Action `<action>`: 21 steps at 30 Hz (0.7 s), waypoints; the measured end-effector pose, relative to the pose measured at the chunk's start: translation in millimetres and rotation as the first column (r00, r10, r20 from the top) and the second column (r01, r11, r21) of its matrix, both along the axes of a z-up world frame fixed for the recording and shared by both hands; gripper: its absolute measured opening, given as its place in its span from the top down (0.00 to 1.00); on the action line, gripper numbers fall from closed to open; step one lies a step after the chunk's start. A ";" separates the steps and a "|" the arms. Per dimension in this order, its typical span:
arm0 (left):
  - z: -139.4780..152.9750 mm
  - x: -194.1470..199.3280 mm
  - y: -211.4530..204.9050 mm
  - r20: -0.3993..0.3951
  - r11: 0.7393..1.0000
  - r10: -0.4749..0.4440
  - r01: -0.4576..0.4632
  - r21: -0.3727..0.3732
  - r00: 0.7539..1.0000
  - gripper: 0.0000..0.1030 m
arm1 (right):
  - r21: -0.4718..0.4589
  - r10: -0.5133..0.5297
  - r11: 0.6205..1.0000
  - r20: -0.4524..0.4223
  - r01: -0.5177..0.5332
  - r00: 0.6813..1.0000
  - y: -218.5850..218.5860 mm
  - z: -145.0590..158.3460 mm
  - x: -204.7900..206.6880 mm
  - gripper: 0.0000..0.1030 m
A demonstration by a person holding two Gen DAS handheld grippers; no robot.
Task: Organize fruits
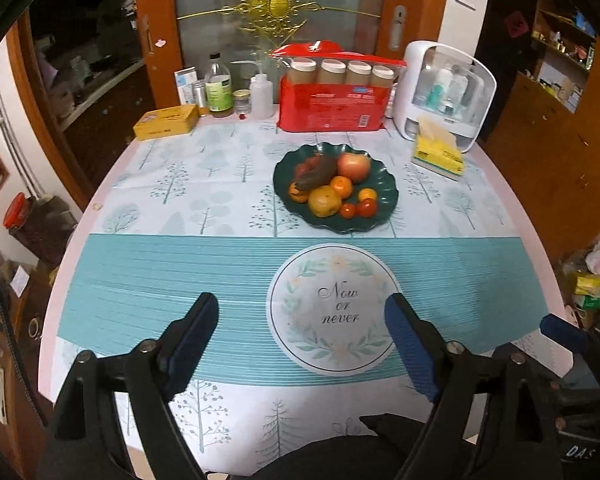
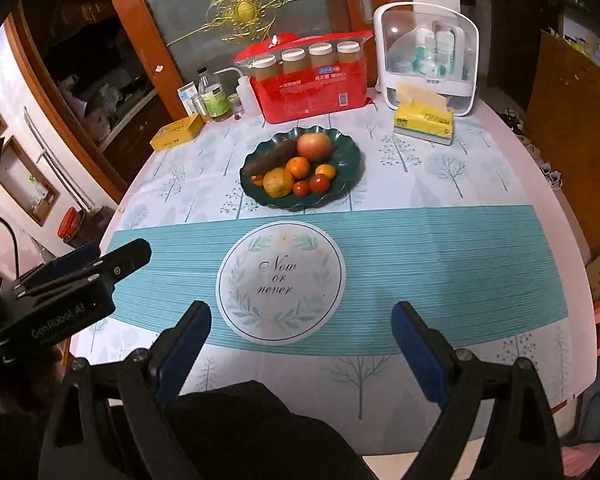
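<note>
Fruit (image 1: 332, 190) on plate (image 1: 388, 204) — grippers apart.

A wood-framed frosted glass door (image 1: 268, 20) stands behind the round table (image 1: 500, 184).

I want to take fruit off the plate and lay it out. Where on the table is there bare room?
Free: the striped band between the green plate and the table's near edge, and the cloth left of the plate up to the yellow box. Crowded: the back edge, with bottles, red package and tissue pack.
</note>
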State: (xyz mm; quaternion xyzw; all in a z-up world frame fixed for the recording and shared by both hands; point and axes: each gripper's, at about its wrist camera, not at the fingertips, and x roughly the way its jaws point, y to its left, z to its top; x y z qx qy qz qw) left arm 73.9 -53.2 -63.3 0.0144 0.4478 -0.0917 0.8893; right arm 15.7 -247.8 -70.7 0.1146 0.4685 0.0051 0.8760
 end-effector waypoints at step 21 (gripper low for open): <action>0.0 -10.1 -6.2 0.039 0.998 0.019 -0.021 0.054 0.999 0.01 | 0.009 -0.059 0.998 -0.022 0.059 0.998 -5.0 -9.8 -1.7 0.00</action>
